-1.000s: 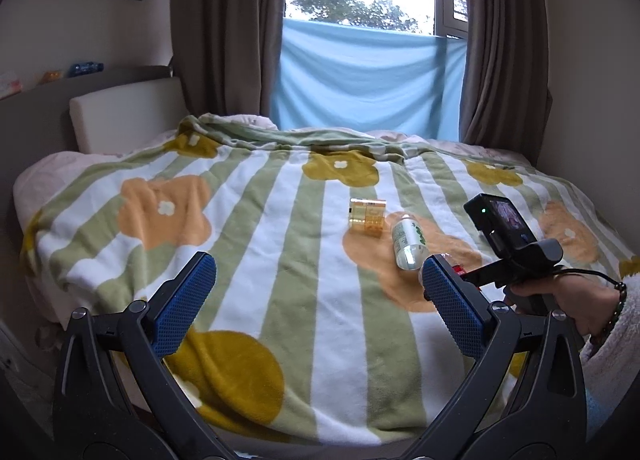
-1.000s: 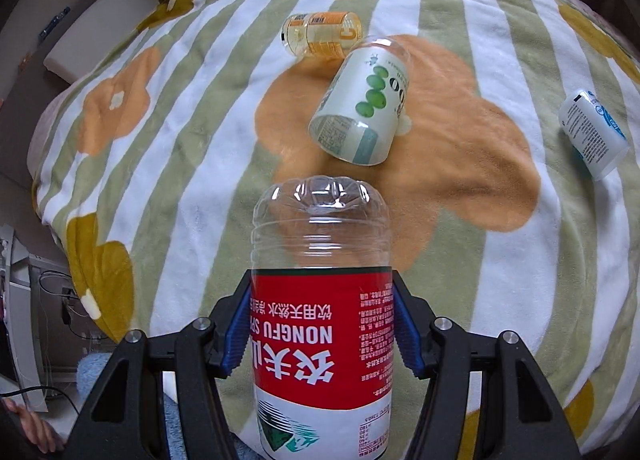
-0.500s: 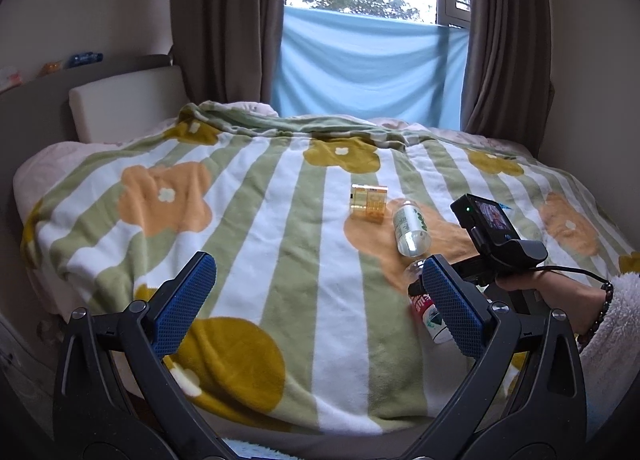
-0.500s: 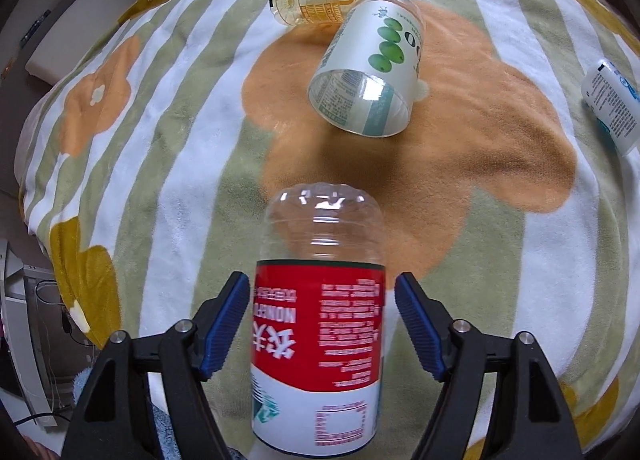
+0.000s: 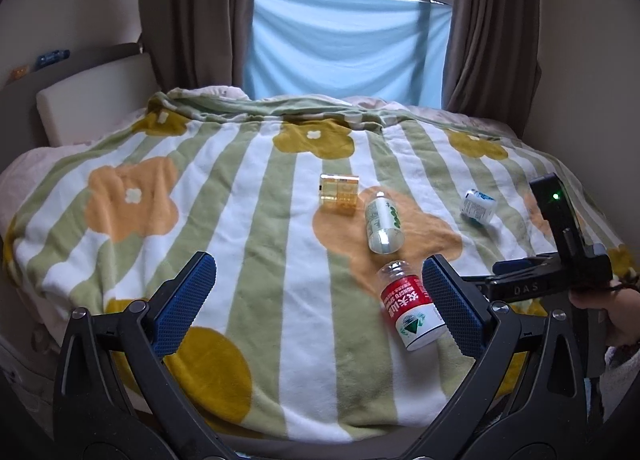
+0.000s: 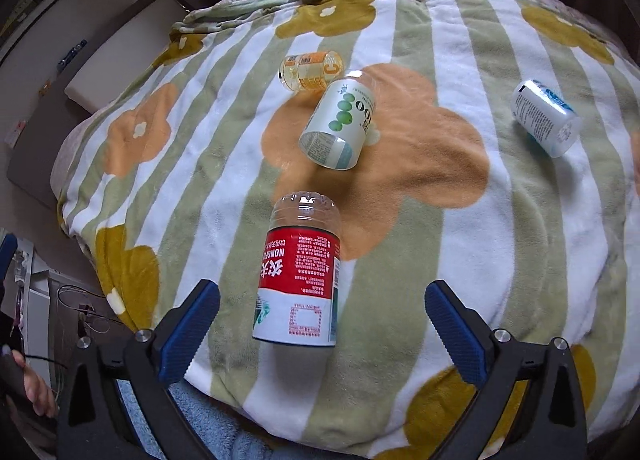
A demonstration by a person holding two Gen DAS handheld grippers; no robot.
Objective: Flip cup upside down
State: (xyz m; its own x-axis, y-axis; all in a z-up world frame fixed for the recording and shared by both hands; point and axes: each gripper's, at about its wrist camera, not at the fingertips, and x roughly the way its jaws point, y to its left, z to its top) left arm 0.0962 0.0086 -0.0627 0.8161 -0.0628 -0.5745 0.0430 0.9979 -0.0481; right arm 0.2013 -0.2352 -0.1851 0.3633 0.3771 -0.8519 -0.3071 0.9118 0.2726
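The bed (image 5: 224,196) filled both views, covered by a striped blanket (image 6: 460,244) with flower patches. It lay ahead of and below both sets of jaws.

Left gripper (image 5: 316,302): jaws wide, nothing between them. They hung over the near edge of the bed, clear of every item.

Right gripper (image 6: 322,330): jaws wide, gripping nothing. In the left wrist view it (image 5: 548,280) showed at the far right, beyond the left gripper's right jaw, held by a hand (image 5: 600,308).

Red cup (image 6: 298,272), a cut bottle with a red label: it was between the right jaws but touched neither pad. Its clear ribbed base pointed away from the jaws and its cut rim faced them. It leaned; whether it stood on its rim or lay on its side could not be told. In the left wrist view the red cup (image 5: 410,306) was just inside the left gripper's right jaw.

Green cup (image 6: 340,124): on its side on the orange flower, ahead of the right jaws, beyond the red cup and apart from it, open end toward the jaws.

Orange cup (image 6: 312,70): on its side, farther still, beside the green cup's far end; contact could not be told.

Blue cup (image 6: 546,120): on its side, well off to the right, ahead of the right jaw.
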